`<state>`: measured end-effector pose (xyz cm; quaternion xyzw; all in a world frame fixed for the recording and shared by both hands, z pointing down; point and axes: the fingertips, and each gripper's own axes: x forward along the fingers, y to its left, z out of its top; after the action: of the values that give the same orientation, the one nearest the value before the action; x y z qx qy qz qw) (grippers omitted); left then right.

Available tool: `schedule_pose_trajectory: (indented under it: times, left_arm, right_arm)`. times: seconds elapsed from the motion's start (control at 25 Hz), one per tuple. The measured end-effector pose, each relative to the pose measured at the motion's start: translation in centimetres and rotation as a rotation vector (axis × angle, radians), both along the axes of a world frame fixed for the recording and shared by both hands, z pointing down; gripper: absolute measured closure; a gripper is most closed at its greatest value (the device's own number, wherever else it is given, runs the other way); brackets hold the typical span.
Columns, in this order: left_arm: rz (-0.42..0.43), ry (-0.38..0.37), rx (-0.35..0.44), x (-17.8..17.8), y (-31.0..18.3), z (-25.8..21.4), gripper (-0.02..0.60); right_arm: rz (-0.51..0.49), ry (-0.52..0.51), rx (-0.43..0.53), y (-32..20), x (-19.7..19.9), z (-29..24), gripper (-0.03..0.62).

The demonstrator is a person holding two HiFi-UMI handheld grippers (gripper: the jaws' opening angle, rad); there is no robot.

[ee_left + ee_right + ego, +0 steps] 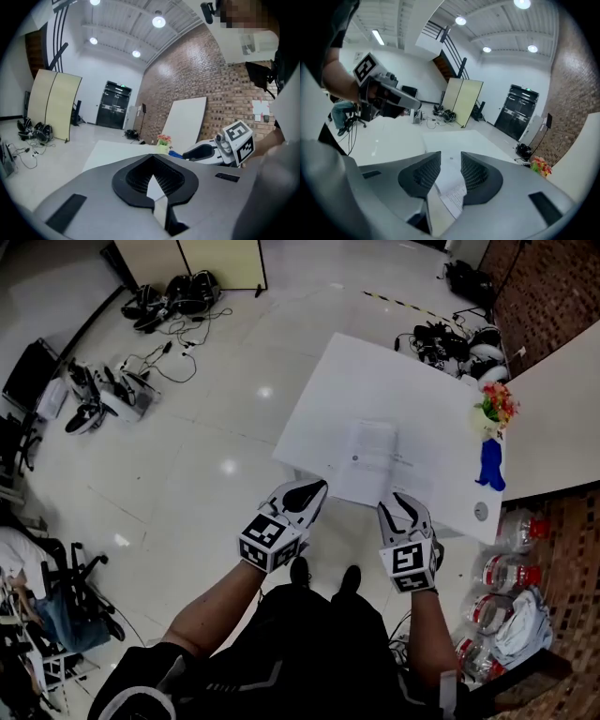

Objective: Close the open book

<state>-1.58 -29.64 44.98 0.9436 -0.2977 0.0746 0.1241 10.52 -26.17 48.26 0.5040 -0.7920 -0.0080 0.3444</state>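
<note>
In the head view, the open white book [375, 460] lies flat on the white rectangular table [356, 371], its pages spread, close to the table edge nearest you. Your left gripper [302, 493] is at the near left corner of the table, just left of the book, while your right gripper [400, 505] reaches the book's near edge towards its right side; whether either one touches the book you cannot tell from here. A small pot of red and yellow flowers [494, 409] stands at the table's right edge with a blue object [490, 467] just beside it, and clear plastic bottles with red caps [511, 568] lie on the floor to the right. In the left gripper view, your left gripper [152, 157] has its fingers [93, 192] clenched, tips meeting, and nothing is caught between them; only a pale sliver of surface shows through the gap behind the tips. The table [117, 150] stretches ahead, the flowers [164, 139] sit at its far end, and your right gripper [187, 153] shows at the right. In the right gripper view, your right gripper [451, 157] has its fingers [483, 176] released and standing apart; a printed page of the book [454, 197] shows through the gap below them, with neither pad pressing on it. Your left gripper [415, 103] appears at the upper left, and the flowers [541, 166] at the far right.
</note>
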Motion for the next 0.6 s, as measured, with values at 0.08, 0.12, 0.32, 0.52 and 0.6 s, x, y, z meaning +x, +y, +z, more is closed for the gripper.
schedule_pose_trajectory:
  times: [0.08, 0.12, 0.32, 0.52, 0.6]
  left_arm:
    - [-0.018, -0.014, -0.043, 0.4, -0.3, 1.8, 0.586]
    - [-0.021, -0.027, -0.056, 0.6, -0.4, 2.8, 0.586]
    - [-0.024, -0.116, -0.131, 1.4, -0.5, 8.8, 0.586]
    - [-0.048, -0.141, -0.224, 1.3, -0.1, 13.2, 0.586]
    - [-0.058, -0.150, -0.247, 1.1, 0.4, 14.3, 0.586]
  right_arm:
    - [-0.053, 0.088, -0.045, -0.1, 0.0, 2.7, 0.485]
    - [-0.084, 0.133, -0.061, -0.1, 0.1, 4.0, 0.485]
    - [-0.199, 0.264, -0.131, -0.2, -0.2, 10.1, 0.485]
    - [-0.256, 0.348, -0.162, -0.9, -0.4, 14.3, 0.485]
    - [-0.257, 0.370, -0.160, -1.3, -0.2, 15.2, 0.485]
